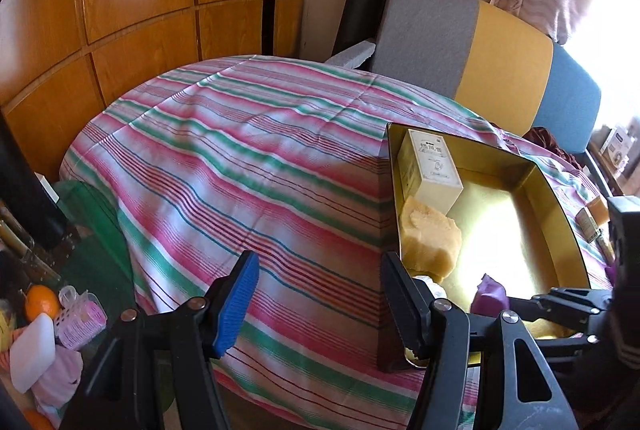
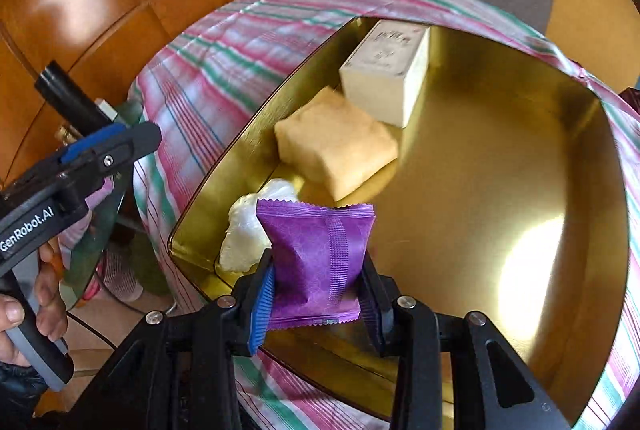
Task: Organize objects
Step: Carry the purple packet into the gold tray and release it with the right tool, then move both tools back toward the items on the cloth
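The right gripper (image 2: 316, 294) has its jaws squeezed tight on a purple packet (image 2: 320, 262). The packet stands up between the two blue pads, and it hangs over the near end of a shiny gold tin (image 2: 500, 157).

Inside the tin, just past the jaws and a bit to the left, sits a crumpled white wrapper (image 2: 248, 230). It almost touches the packet. Further ahead lies a soft yellow block (image 2: 336, 145). Behind that block a cream box (image 2: 384, 77) lies against the tin's left wall. The right side of the tin shows only bare gold floor with a bright spot of light.

The tin sits on a striped cloth (image 1: 240, 157) in pink, green and white that covers the table.

The left gripper (image 1: 316, 306) has its jaws partly open, and nothing is between them. Only the striped cloth shows under them. The gold tin is just to the right of these jaws. In the right wrist view a hand (image 2: 28, 306) holds the left gripper's handle, off to the left of the tin.

Down to the left of the left jaws, off the table, an orange (image 1: 42, 304) and a white block (image 1: 32, 354) sit in a jumble of things.
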Demonstrator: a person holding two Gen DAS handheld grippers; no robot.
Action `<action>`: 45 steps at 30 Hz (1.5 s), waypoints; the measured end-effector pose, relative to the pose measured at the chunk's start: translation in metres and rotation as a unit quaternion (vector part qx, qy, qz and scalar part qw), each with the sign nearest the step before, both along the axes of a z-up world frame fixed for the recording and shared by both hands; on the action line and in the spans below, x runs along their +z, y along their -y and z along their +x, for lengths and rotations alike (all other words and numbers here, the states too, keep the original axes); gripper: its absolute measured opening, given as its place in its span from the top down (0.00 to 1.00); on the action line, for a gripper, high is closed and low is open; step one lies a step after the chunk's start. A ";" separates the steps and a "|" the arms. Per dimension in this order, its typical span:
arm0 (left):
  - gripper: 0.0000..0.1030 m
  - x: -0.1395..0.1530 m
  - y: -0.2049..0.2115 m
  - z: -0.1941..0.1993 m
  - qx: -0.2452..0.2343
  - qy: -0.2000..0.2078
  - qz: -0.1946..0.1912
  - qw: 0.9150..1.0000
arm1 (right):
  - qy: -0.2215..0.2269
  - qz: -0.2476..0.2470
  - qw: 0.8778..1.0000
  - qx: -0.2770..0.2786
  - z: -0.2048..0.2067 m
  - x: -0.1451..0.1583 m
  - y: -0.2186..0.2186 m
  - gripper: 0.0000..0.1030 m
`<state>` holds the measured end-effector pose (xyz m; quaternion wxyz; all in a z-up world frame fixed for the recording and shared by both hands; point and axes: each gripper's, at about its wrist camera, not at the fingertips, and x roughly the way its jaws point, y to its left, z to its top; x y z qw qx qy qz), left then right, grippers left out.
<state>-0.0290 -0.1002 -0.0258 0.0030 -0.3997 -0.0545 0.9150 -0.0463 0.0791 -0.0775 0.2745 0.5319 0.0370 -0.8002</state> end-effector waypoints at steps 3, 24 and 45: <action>0.36 -0.002 0.001 0.000 0.001 0.003 0.002 1.000 | 0.017 -0.016 1.000 -0.002 -0.001 -0.005 -0.002 0.58; 0.33 0.014 -0.051 0.008 -0.067 -0.024 -0.020 0.997 | -0.041 -0.058 0.980 -0.186 0.025 0.042 -0.131 0.54; 0.32 0.070 -0.273 -0.025 -0.320 -0.008 0.030 0.947 | -0.055 0.018 0.867 -0.495 0.084 0.063 -0.421 0.54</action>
